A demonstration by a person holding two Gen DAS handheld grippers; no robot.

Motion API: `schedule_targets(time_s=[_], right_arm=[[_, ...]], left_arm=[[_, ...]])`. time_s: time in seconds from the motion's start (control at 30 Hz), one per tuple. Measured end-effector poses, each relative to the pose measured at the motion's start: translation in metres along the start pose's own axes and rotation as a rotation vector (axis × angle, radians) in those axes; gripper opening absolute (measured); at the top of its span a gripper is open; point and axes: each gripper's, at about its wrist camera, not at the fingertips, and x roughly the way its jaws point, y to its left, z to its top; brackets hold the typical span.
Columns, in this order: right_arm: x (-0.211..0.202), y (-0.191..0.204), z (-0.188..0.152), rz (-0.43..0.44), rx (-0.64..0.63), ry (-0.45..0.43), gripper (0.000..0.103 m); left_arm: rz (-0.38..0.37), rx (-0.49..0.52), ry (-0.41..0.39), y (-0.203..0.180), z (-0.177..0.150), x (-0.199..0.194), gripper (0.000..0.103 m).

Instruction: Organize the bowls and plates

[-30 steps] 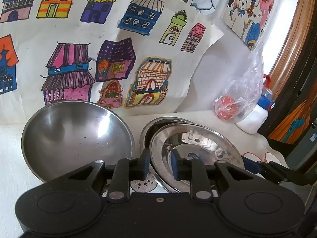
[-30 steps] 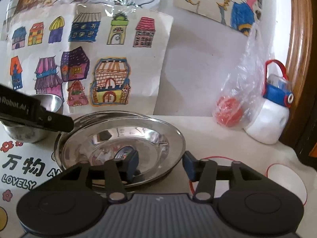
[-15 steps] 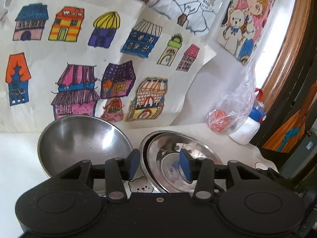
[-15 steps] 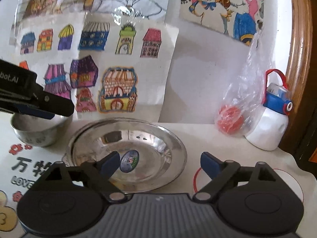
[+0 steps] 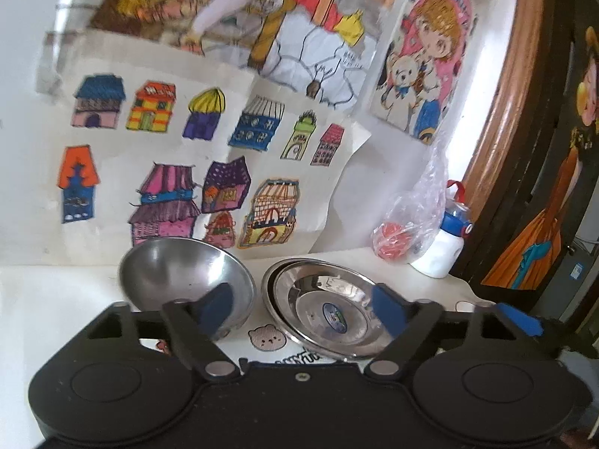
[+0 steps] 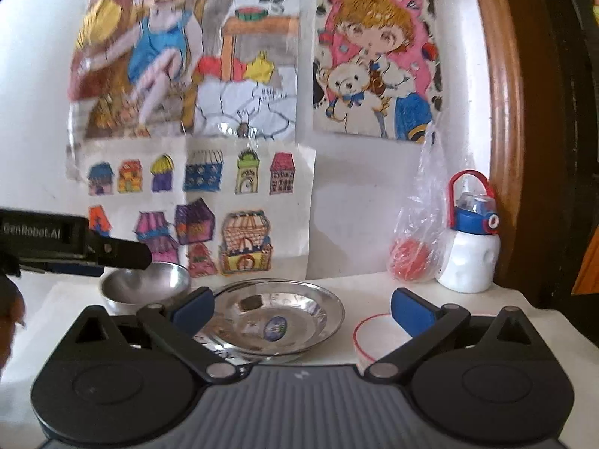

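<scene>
A steel bowl [image 5: 176,277] stands on the white table, left of a stack of steel plates [image 5: 325,307] whose top plate bears a blue sticker. My left gripper [image 5: 302,312] is drawn back from both, its jaws opening wide with nothing between the pads. In the right wrist view the plates [image 6: 277,318] lie ahead, with the bowl [image 6: 146,286] behind on the left. My right gripper [image 6: 302,312] hovers short of the plates, its jaws also opening and empty. The left gripper's side [image 6: 75,243] shows above the bowl, and the right gripper's blue fingertip [image 5: 520,321] shows at the plates' right.
A clear plastic bag with a red thing [image 6: 411,258] and a white bottle with a blue lid [image 6: 470,250] stand at the back right by a brown door frame. Children's drawings cover the wall behind. A red ring [image 6: 374,333] marks the table right of the plates.
Both grippers have backed away from the plates and risen, and their jaws have spread wide. The plate they were at now rests on the stack.
</scene>
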Motion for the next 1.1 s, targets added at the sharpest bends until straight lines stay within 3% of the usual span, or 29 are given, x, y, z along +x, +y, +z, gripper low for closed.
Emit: schedule_targets(time_s=[0.17, 0.37, 0.5, 0.87, 1.1], right_arm=[[-0.032, 0.005, -0.004, 0.025, 0.026, 0.002, 0.103], [-0.057, 0.014, -0.015, 0.035, 0.057, 0.023, 0.103], [-0.058, 0.021, -0.024, 0.056, 0.098, 0.082, 0.103], [-0.002, 0.053, -0.027, 0.185, 0.302, 0.381, 0.103], [0.039, 0.076, -0.01, 0.159, 0.373, 0.397, 0.103]], left_arm=[[-0.002, 0.043, -0.052, -0.003, -0.013, -0.034, 0.102], [0.006, 0.081, -0.053, 0.002, -0.028, -0.065, 0.102], [0.032, 0.069, -0.024, 0.018, -0.037, -0.076, 0.102], [0.179, 0.081, 0.098, 0.093, -0.037, -0.077, 0.102], [0.183, 0.047, 0.16, 0.136, -0.016, -0.058, 0.102]])
